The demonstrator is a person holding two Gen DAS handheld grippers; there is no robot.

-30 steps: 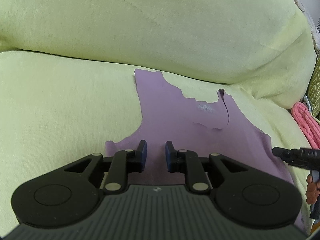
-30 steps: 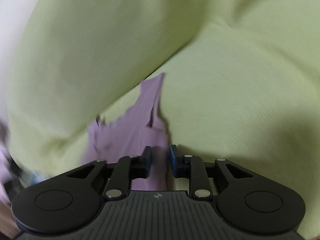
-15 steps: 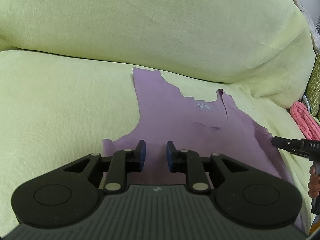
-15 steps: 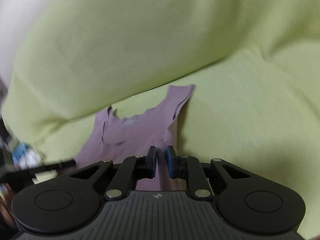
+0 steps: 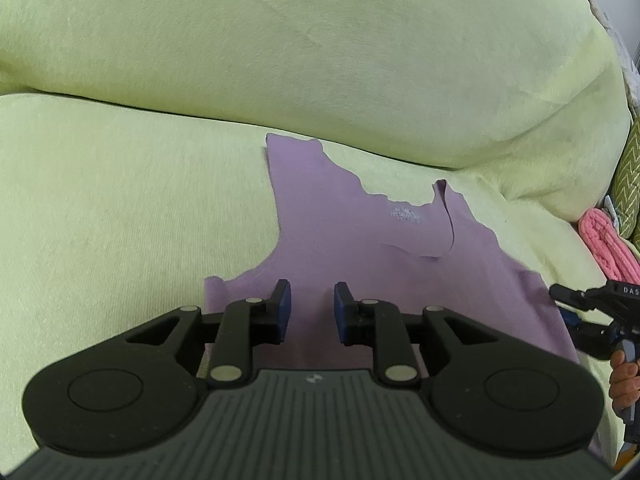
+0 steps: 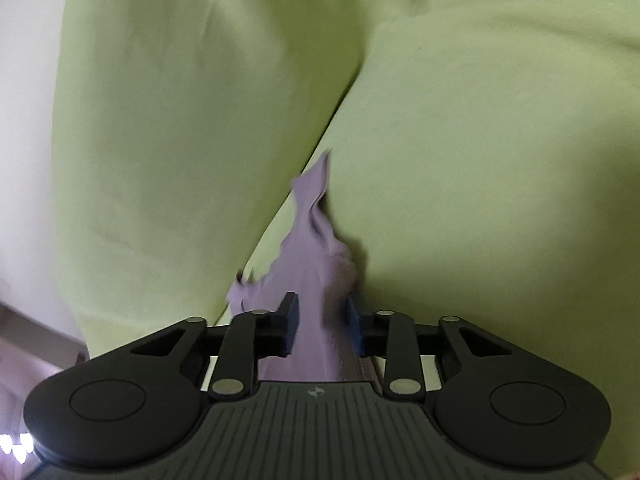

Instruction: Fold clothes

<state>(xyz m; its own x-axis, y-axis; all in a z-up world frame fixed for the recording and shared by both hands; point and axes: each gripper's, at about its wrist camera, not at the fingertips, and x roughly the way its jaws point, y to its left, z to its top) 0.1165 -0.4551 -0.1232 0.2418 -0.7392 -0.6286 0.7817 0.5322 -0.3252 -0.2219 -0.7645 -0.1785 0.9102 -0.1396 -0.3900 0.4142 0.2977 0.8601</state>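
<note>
A purple sleeveless top lies spread on the yellow-green sofa seat, straps toward the backrest. My left gripper hovers over the top's near left part. Its jaws stand a little apart, with nothing pinched between them. My right gripper sits at the top's right edge, held by a person's hand. In the right wrist view the picture is blurred and rolled. There the right gripper has its jaws opening, and a raised fold of the top runs between them.
The sofa backrest rises just behind the top. A folded pink towel and an olive patterned cushion lie at the far right of the seat. A pale wall shows beside the sofa.
The right gripper rolled and dropped toward the top's edge; its jaws narrowed, then widened, and fabric now runs between them. The left gripper stayed put.
</note>
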